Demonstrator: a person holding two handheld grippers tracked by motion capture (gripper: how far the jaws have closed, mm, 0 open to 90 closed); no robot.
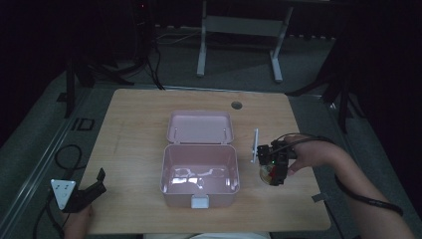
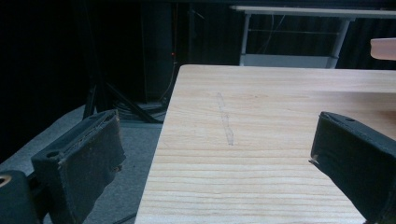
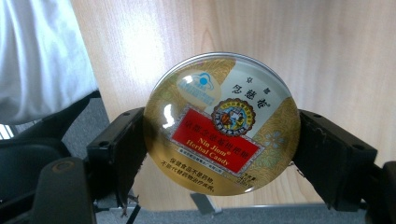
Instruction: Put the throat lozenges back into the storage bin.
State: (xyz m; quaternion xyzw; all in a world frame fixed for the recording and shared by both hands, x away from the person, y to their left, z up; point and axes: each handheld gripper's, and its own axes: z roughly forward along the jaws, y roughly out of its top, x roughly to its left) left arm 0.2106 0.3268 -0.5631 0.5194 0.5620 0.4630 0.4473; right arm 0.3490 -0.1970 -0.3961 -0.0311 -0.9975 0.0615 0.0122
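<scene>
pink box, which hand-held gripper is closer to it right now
Right. The right hand-held gripper, shut on the candy tin, sits just off the open pink box's right side. The left hand-held gripper is open, farther off near the table's front left corner.

From where I steer, the pink box point(image 1: 199, 174) stands open in the middle of the table point(image 1: 134, 129), its raised lid point(image 1: 200, 127) walling off the far side, so its cavity is reachable from above and from the near edge. My right gripper point(image 1: 272, 174), clamped on the round candy tin point(image 3: 222, 122), has a bare strip of wood between it and the box's right wall, with a white upright piece point(image 1: 255, 145) just far-left of it. My left gripper point(image 2: 215, 154), jaws spread, faces bare wood across the left side.
</scene>
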